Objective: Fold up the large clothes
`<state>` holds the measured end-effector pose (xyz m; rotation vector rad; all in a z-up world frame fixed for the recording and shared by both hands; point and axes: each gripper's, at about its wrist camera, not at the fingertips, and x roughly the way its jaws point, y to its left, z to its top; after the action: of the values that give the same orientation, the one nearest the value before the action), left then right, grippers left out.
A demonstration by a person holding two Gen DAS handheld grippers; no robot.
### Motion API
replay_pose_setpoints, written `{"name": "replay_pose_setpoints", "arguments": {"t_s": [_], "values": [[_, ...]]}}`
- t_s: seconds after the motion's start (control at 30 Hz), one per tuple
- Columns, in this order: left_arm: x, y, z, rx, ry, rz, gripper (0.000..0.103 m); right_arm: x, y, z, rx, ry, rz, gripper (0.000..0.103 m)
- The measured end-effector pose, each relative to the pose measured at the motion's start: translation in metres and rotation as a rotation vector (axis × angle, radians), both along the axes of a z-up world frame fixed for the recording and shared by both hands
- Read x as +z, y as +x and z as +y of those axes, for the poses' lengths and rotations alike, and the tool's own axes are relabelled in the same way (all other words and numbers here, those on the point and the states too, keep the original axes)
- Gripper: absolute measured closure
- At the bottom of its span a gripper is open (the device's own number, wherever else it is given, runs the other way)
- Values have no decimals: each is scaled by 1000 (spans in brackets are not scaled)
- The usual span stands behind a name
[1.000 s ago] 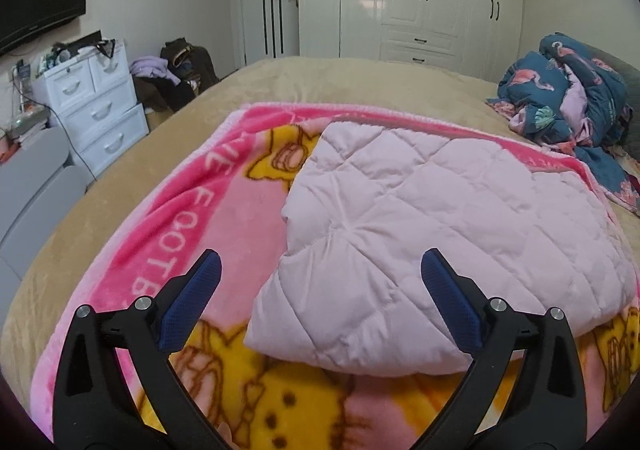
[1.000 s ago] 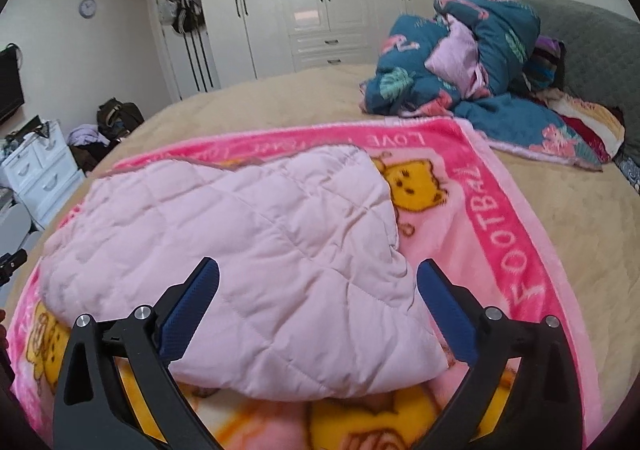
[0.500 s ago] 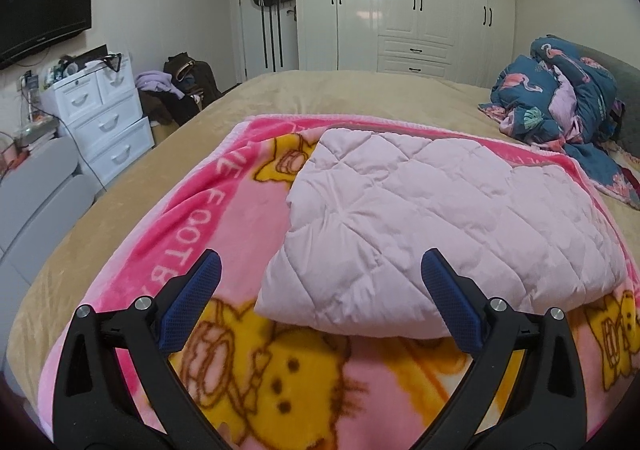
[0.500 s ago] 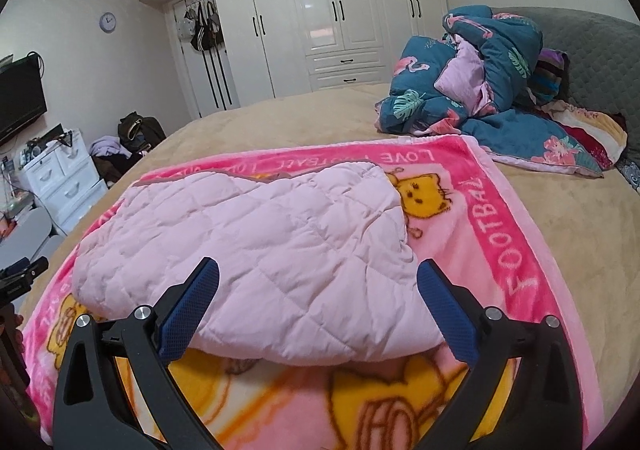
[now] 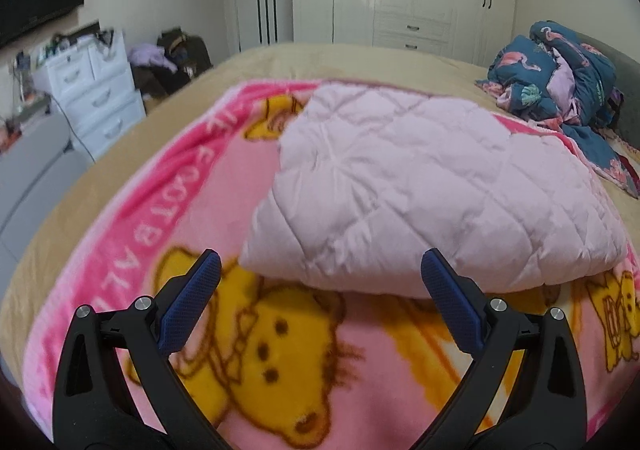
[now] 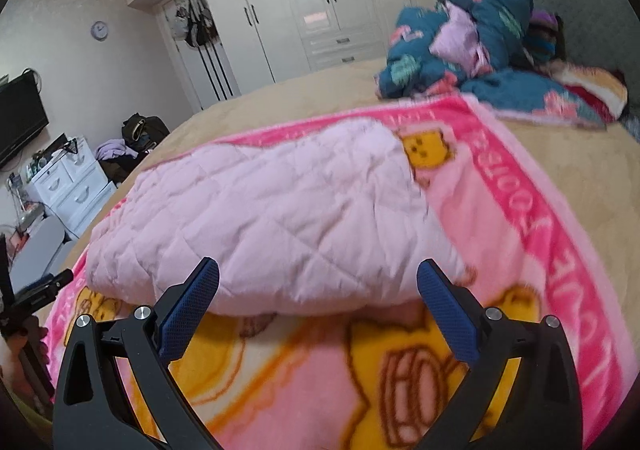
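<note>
Left and right wrist views. The folded pale-pink quilted garment (image 5: 432, 194) (image 6: 272, 222) lies on the bright pink cartoon-print fleece blanket (image 5: 160, 210) (image 6: 520, 202), which is spread over the tan bed (image 5: 360, 58) (image 6: 320, 90). Compared with half a second earlier, both cameras have drawn back toward the near edge of the bed: more of the blanket's yellow figures now shows between the tongs and the garment's near fold, and the garment itself has not shifted. The left tongs (image 5: 320, 298) stand wide, blue pads apart and holding nothing; the right tongs (image 6: 318, 302) likewise stand wide and empty, with the garment's near fold just beyond them. Bare blanket borders the garment at the near edge and along both side edges, its lettered pink band running down each side. Toward the far right corner of the bed, well apart from the garment, sits a crumpled teal flamingo-print quilt (image 5: 560, 70) (image 6: 472, 46). Tan bed surface lies open beyond the blanket's far edge.
</note>
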<state>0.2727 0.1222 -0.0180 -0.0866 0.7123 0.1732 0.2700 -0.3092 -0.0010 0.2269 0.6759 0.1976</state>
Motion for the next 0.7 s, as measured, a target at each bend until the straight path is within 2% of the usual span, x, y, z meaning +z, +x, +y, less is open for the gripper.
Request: {"name": "replay_pose_setpoints", "arguments": {"t_s": [0.17,0.43,0.57,0.63,0.7], "values": [[-25,7,8,9,-57,66,9,-33,5,-3,-38,61,84,4],[-46,7,21,18,-173,122,9,-66,3,-6,-79,98,140,4],[-53,7,28,3,-308,124,9,-75,2,-5,-82,118,160,4],[-61,8,33,11,-403,128,9,-76,3,-4,-83,133,165,4],[-65,10,35,14,-458,129,9,-77,8,-5,-84,149,170,4]]}}
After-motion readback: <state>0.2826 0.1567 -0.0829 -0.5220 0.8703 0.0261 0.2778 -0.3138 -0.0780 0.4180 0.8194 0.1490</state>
